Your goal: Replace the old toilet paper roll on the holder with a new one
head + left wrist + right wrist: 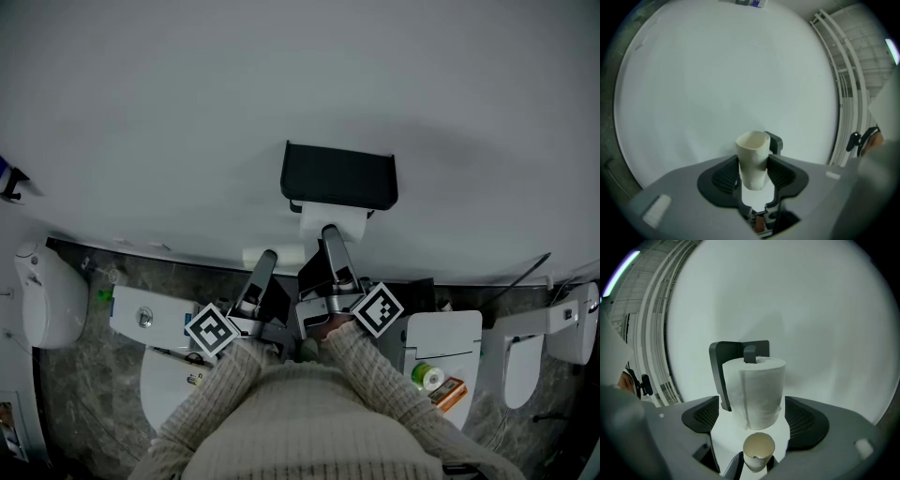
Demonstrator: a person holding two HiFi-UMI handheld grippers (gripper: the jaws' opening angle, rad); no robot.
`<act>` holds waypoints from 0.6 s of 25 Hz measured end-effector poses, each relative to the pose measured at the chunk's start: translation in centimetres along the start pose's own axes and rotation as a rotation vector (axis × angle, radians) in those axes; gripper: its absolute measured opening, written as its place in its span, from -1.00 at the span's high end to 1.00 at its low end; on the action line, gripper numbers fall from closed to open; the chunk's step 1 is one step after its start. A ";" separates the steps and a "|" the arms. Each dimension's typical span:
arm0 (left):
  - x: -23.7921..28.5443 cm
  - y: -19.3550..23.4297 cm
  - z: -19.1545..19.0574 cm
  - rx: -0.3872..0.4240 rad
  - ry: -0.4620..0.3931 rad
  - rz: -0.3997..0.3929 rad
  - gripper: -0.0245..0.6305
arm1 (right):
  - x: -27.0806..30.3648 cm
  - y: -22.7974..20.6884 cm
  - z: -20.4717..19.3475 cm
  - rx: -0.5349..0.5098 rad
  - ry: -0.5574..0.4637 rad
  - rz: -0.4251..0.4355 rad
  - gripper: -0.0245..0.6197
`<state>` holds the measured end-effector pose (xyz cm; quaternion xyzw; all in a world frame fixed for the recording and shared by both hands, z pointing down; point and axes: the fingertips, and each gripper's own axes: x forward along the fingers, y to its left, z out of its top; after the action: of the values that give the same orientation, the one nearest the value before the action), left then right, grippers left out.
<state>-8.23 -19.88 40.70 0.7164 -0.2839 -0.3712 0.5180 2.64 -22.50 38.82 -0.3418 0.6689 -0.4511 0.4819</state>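
Left gripper (753, 172) is clamping the old, empty cardboard tube (752, 157) upright between its pads. Right gripper (753, 422) is standing with jaws spread, flanking but not visibly pressing the new roll (754, 390), which is sitting on the black holder (731, 350). The swap is looking nearly complete, with only withdrawing and discarding the tube remaining.

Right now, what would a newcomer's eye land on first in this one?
The white roll sits on the black holder on the wall. The jaws of the right gripper stand wide on either side of it, and whether they press it is unclear. Beside it, the left gripper clamps an empty tube.
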 end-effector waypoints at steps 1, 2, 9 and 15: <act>0.3 0.1 -0.2 -0.003 0.006 -0.001 0.37 | -0.2 -0.1 0.2 -0.002 0.005 -0.004 -0.41; 0.6 0.2 -0.4 -0.007 0.012 -0.004 0.37 | -0.3 -0.2 0.4 -0.005 0.011 -0.009 -0.41; 0.8 0.0 -2.0 -0.040 0.063 -0.026 0.37 | -2.6 0.5 -0.3 -0.054 0.078 -0.050 -0.28; 0.9 -0.5 -4.4 -0.051 0.118 -0.044 0.37 | -5.2 2.2 0.5 -0.186 0.132 -0.060 -0.02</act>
<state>-4.10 -18.10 40.79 0.7297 -0.2272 -0.3468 0.5437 4.68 -17.21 38.41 -0.3745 0.7276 -0.4229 0.3891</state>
